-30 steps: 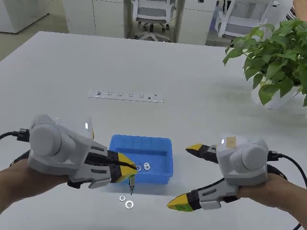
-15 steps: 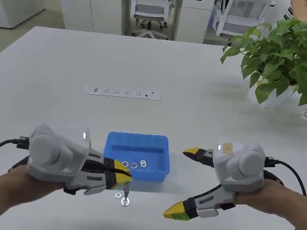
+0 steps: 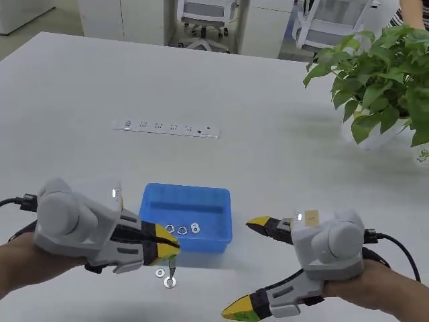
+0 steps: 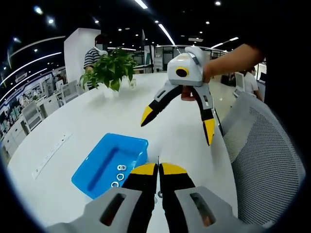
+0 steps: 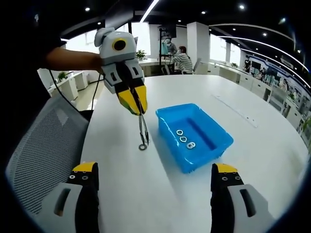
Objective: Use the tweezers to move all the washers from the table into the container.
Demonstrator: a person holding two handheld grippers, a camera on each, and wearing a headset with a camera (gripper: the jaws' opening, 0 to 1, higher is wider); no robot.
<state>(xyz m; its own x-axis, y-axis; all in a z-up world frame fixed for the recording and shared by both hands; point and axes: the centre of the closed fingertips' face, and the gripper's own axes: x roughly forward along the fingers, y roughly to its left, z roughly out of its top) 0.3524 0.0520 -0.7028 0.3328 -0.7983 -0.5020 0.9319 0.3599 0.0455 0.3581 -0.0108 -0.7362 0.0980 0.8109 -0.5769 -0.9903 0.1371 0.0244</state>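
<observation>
Pinching the tweezers (image 3: 172,267) tight, the left gripper (image 3: 173,246) is setting their tips on a washer (image 3: 169,282) lying on the table (image 3: 281,161), just before the blue container (image 3: 151,201). The right gripper (image 3: 240,268) is hanging wide open. A shallow nip risks flicking the washer away.

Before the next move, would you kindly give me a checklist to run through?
1. The left gripper is shut on the tweezers: ok.
2. Tweezer tips sit at a washer on the table: ok.
3. That washer is pinched: cannot tell.
4. The container is open, with three washers inside: ok.
5. The right gripper is open, apart from the container: ok.
6. Table washers all in: not ok; a second washer lies beside the first.
</observation>
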